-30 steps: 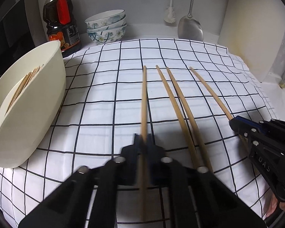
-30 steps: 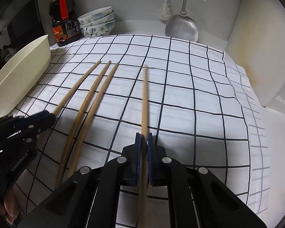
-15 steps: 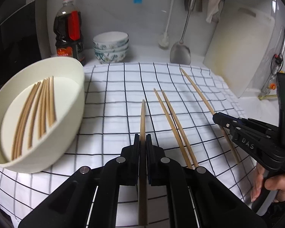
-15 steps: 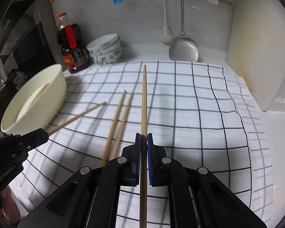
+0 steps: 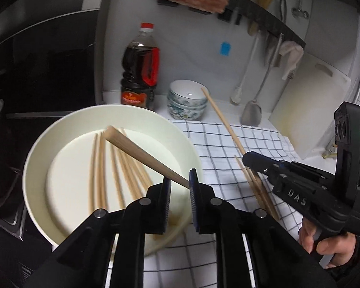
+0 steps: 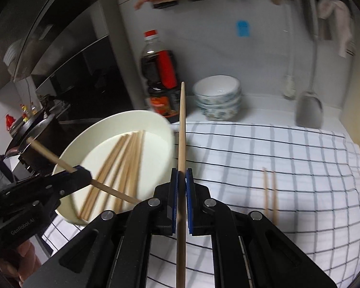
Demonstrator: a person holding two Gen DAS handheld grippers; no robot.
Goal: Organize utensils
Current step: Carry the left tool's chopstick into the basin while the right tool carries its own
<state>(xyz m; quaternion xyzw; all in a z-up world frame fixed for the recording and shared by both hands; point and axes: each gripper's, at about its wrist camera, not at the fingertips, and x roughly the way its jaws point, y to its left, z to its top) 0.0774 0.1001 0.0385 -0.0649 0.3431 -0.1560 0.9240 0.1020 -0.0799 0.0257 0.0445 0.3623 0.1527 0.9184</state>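
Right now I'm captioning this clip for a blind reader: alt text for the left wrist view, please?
The left gripper, jaws opening, lets a chopstick tip over a cream bowl that holds several more. To its right, the right gripper holds another chopstick above a checked cloth.

left claw [image 5: 180, 187] jaws opening, right claw [image 6: 182, 192] clamped

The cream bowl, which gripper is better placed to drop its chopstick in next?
Left. The left gripper hangs over the cream bowl, jaws opening round its chopstick; the right gripper sits beside the rim.
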